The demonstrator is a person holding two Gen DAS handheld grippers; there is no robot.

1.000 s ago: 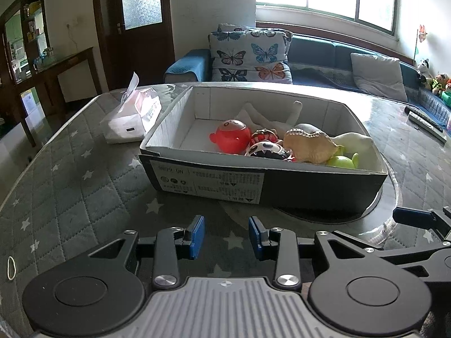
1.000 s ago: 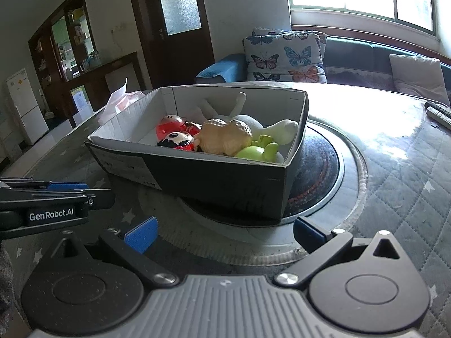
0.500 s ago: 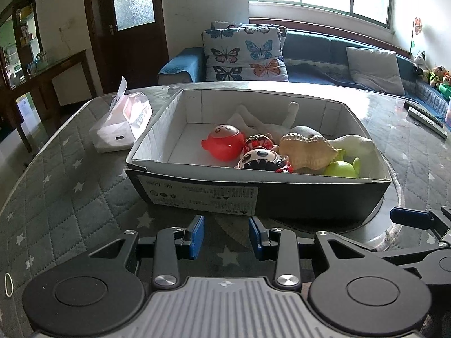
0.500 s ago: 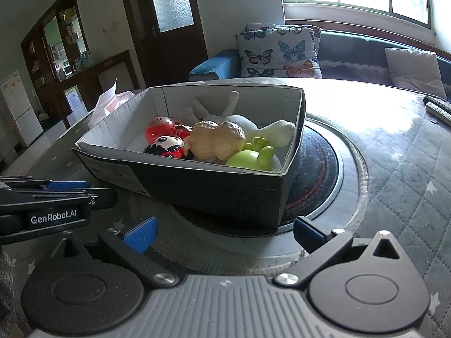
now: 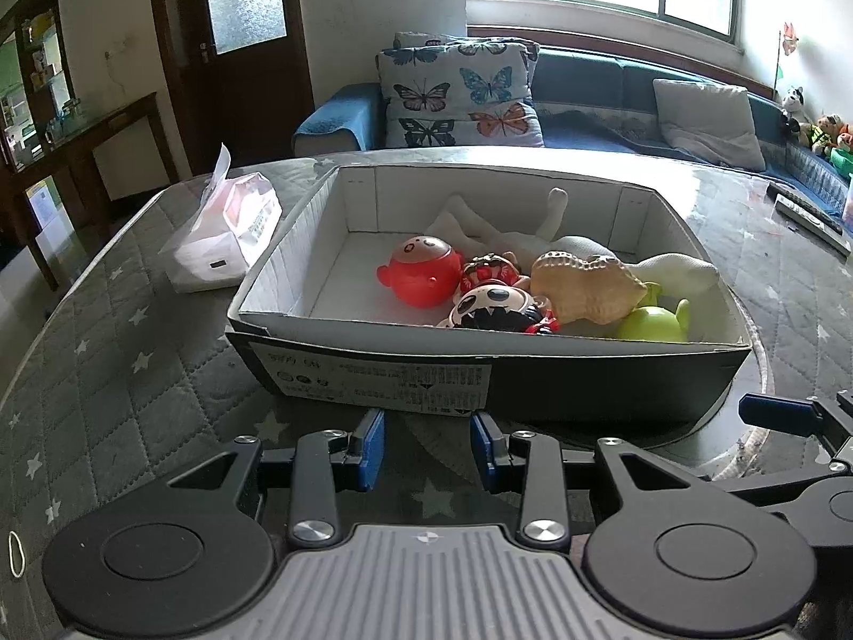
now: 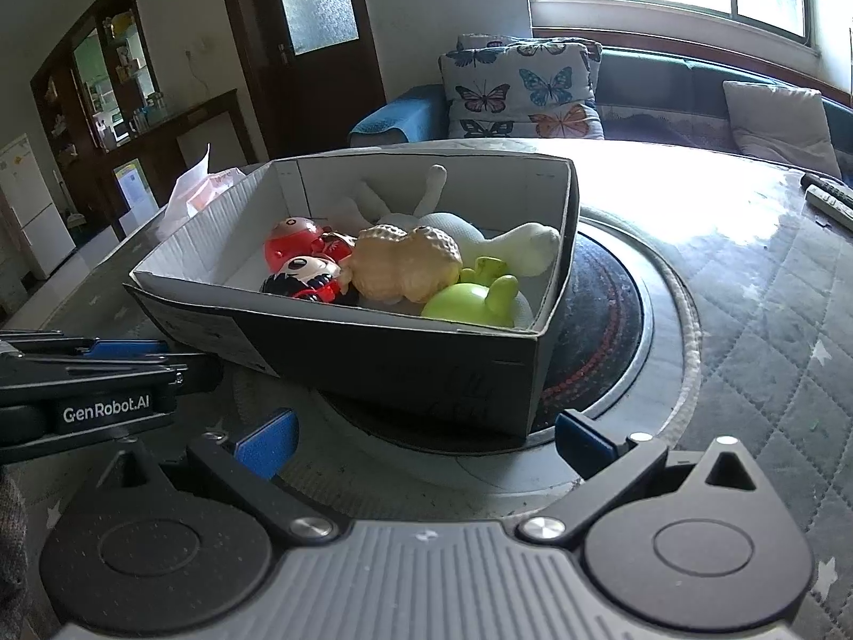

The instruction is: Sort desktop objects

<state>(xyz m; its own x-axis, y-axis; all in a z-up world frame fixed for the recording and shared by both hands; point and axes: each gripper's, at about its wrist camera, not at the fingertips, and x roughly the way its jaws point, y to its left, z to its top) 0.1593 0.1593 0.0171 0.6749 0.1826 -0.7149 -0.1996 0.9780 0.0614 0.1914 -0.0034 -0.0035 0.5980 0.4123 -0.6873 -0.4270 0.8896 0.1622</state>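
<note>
A dark cardboard box with a white inside stands on the table. It holds a red round toy, a black-and-white faced toy, a tan bumpy toy, a green toy and a white soft toy. My left gripper is partly open and empty, just before the box's near wall. My right gripper is wide open and empty, before the box's near right corner.
A tissue pack lies left of the box. A round dark turntable lies under the box's right end. Remote controls lie at the far right. The quilted table cover reaches the left edge. A sofa with cushions stands behind.
Both grippers have risen and drawn back a little, so the box sits lower in view and more of its inside shows. Neither gripper's opening has changed.
</note>
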